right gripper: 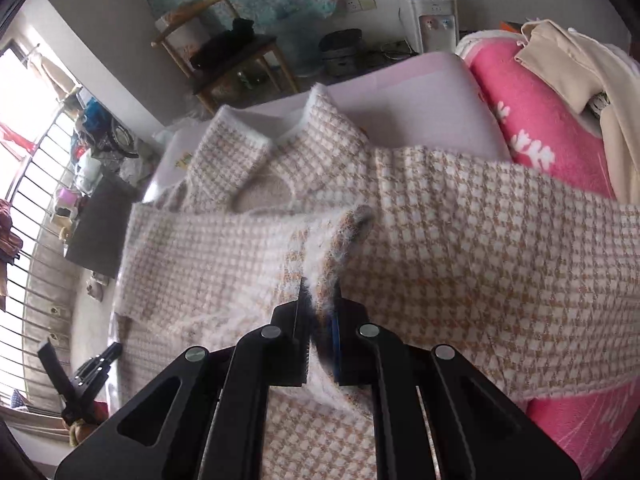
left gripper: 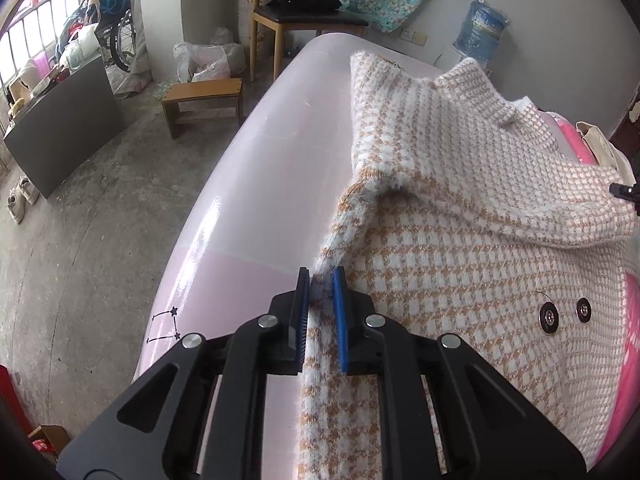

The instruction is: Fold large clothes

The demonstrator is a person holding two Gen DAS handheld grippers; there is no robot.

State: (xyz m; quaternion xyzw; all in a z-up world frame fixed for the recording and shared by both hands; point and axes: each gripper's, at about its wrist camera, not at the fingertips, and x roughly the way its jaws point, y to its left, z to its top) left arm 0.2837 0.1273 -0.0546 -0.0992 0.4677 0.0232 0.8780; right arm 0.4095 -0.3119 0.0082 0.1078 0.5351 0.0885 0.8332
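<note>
A fuzzy white and tan houndstooth coat point(left gripper: 460, 208) with black buttons point(left gripper: 549, 317) lies on a pale pink table point(left gripper: 272, 184). My left gripper point(left gripper: 321, 280) is shut on the coat's left edge, with fabric running between its blue pads. In the right wrist view the same coat point(right gripper: 480, 240) spreads across the table, collar point(right gripper: 256, 148) at the far side. My right gripper point(right gripper: 319, 292) is shut on a raised fold of the coat and holds it above the rest. The left gripper shows at the lower left of the right wrist view point(right gripper: 80, 376).
A pink flowered blanket point(right gripper: 532, 132) and a cream garment point(right gripper: 580, 68) lie at the table's right end. On the floor to the left stand a wooden stool point(left gripper: 204, 100), a chair point(left gripper: 308, 16) and a dark board point(left gripper: 64, 136). A water dispenser point(right gripper: 432, 12) stands behind.
</note>
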